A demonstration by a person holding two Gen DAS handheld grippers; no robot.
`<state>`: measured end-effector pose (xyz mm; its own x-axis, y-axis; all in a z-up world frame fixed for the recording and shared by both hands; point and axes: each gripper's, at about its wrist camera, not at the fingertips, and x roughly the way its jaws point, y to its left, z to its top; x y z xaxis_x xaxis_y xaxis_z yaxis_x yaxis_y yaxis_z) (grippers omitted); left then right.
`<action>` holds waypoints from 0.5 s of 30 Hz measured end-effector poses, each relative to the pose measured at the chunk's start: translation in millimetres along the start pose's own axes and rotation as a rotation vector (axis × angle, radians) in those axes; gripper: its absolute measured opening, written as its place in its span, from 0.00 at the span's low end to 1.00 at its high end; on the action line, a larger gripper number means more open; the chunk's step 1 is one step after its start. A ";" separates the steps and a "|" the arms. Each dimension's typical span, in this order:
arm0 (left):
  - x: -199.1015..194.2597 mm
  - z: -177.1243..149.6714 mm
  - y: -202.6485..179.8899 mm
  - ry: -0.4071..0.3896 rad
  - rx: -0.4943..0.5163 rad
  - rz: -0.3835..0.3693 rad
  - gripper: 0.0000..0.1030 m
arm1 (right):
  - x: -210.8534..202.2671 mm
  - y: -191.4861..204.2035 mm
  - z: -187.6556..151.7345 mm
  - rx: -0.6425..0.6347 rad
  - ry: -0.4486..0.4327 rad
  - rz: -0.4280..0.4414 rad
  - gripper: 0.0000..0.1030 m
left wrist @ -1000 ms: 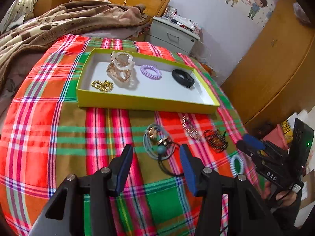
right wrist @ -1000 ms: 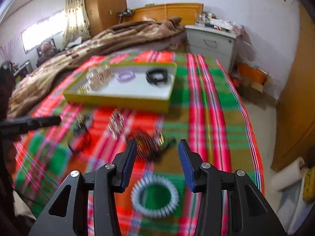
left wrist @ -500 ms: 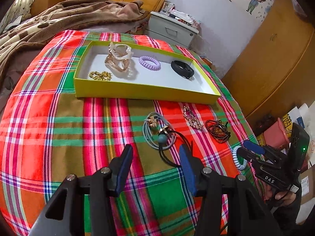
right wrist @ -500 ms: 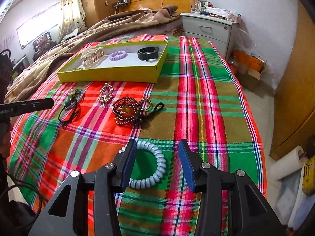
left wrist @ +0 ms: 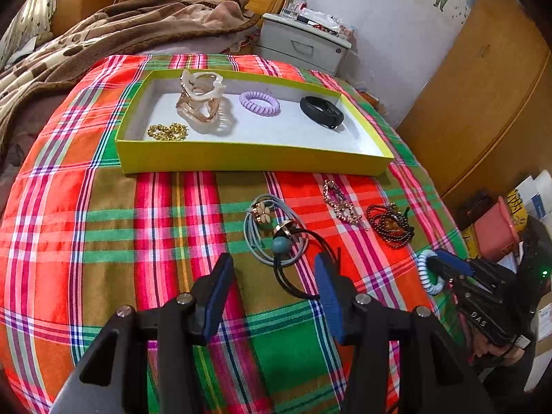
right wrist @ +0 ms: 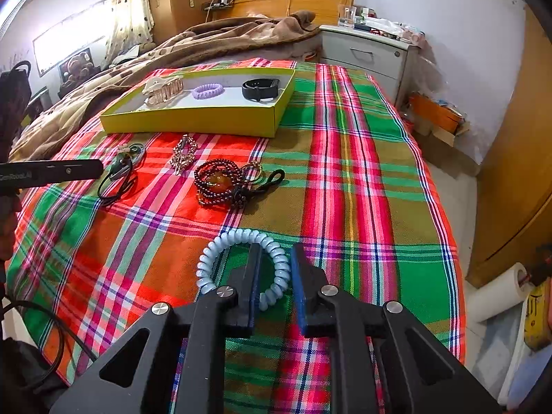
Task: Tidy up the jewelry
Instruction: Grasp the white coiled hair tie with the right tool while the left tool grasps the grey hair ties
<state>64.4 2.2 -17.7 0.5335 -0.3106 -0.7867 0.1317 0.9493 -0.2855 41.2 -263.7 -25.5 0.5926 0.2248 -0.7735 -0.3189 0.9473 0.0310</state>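
A yellow box [left wrist: 255, 158] [right wrist: 193, 122] on the plaid cloth holds a clear hair claw [left wrist: 201, 98], a purple coil tie [left wrist: 259, 103], a black band [left wrist: 321, 112] and a gold chain [left wrist: 167, 131]. My right gripper [right wrist: 274, 277] straddles the right side of a light blue coil tie [right wrist: 241, 238] [left wrist: 426, 276], its jaws narrowed around the coil with small gaps still showing. My left gripper [left wrist: 272, 283] is open and empty, just short of a grey and black hair-tie bundle [left wrist: 276, 231]. A rhinestone clip [left wrist: 339, 203] and a dark bead bracelet [left wrist: 390, 222] [right wrist: 220, 181] lie between.
A brown blanket [left wrist: 103, 34] lies behind the box. A white nightstand [left wrist: 303, 45] stands at the back, wooden wardrobe doors [left wrist: 483, 86] to the right. The bed edge drops off on the right near a paper roll [right wrist: 496, 291].
My right gripper has moved forward over the blue coil tie and its jaws have narrowed around the coil's right side. My left gripper has edged closer to the hair-tie bundle.
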 end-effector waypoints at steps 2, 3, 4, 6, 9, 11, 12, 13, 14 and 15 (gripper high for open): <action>1.8 0.6 -2.4 0.003 0.010 0.011 0.49 | 0.1 -1.6 0.7 0.006 -0.004 0.006 0.11; 2.4 1.1 -3.4 0.003 0.015 0.023 0.49 | 0.0 -3.9 0.4 0.016 -0.009 0.010 0.10; 2.9 1.6 -5.2 0.002 0.023 0.039 0.49 | -0.3 -5.2 0.4 0.025 -0.012 0.015 0.10; 4.1 3.0 -9.3 -0.002 0.049 0.080 0.49 | -2.2 -8.0 -0.1 0.048 -0.030 0.019 0.09; 4.8 5.7 -15.9 -0.016 0.088 0.126 0.45 | -4.7 -9.6 1.8 0.071 -0.055 0.032 0.09; 6.2 7.3 -20.5 -0.024 0.110 0.139 0.37 | -5.1 -9.0 3.6 0.075 -0.063 0.042 0.09; 7.6 8.1 -22.1 -0.028 0.121 0.143 0.34 | -5.4 -9.0 3.6 0.076 -0.066 0.046 0.09; 9.6 8.6 -24.0 -0.024 0.138 0.144 0.27 | -5.3 -8.4 4.2 0.078 -0.068 0.050 0.09; 12.0 9.0 -25.4 -0.018 0.150 0.153 0.24 | -5.3 -8.4 4.6 0.081 -0.070 0.056 0.09; 13.9 9.2 -26.4 -0.014 0.158 0.160 0.23 | -5.1 -8.3 5.4 0.083 -0.071 0.058 0.09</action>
<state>76.0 -26.8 -16.1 0.5695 -0.1562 -0.8070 0.1735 0.9825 -0.0677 44.8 -271.5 -18.4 0.6265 0.2924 -0.7225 -0.2936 0.9472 0.1287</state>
